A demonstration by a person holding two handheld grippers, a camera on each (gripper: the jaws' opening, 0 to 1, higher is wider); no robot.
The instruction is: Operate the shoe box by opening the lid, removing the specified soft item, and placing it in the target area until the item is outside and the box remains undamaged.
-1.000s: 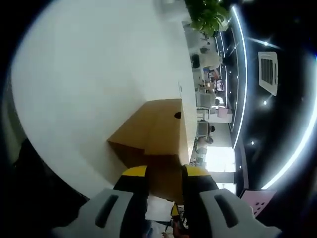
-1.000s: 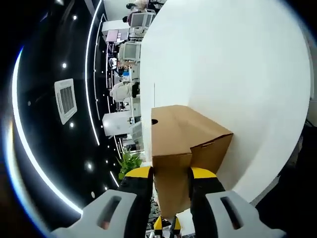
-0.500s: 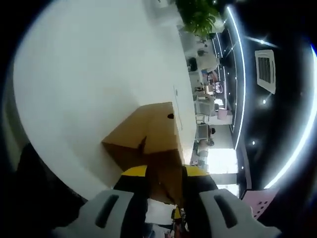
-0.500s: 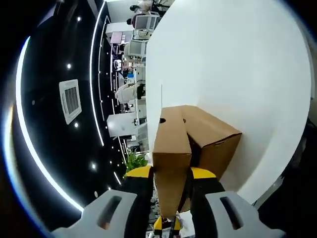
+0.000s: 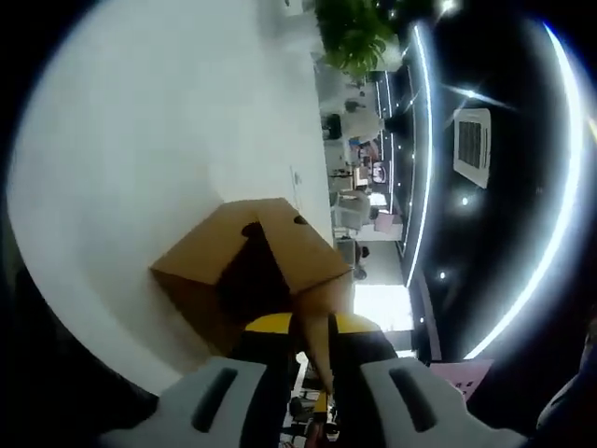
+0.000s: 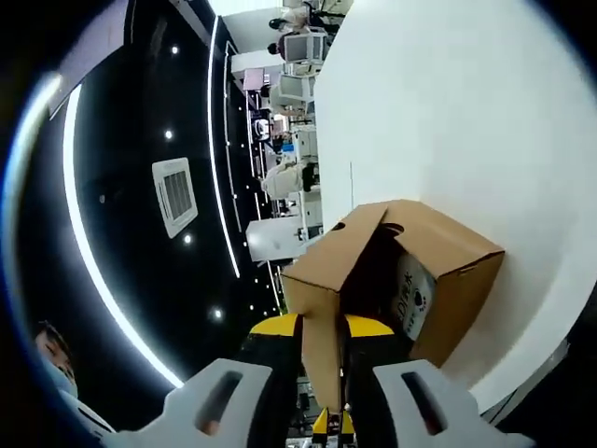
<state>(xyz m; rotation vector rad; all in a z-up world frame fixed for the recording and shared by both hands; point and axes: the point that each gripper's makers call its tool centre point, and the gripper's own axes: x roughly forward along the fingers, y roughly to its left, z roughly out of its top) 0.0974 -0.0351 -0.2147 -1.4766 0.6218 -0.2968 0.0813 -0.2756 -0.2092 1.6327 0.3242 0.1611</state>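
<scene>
2 hand-held grippers (image 5: pixel 317 350) (image 6: pixel 322 350) pinching lid (image 6: pixel 322 280)

I see the raised lid (image 6: pixel 328 271) leaving a dark gap into the shoe box (image 6: pixel 448 271); bare white table (image 5: pixel 159 121) lies open around it.

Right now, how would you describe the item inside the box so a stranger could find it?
On the white table stands a brown box with its lid lifted. In the dark opening lies a white item with dark print and a red mark, the only pale thing there.
</scene>
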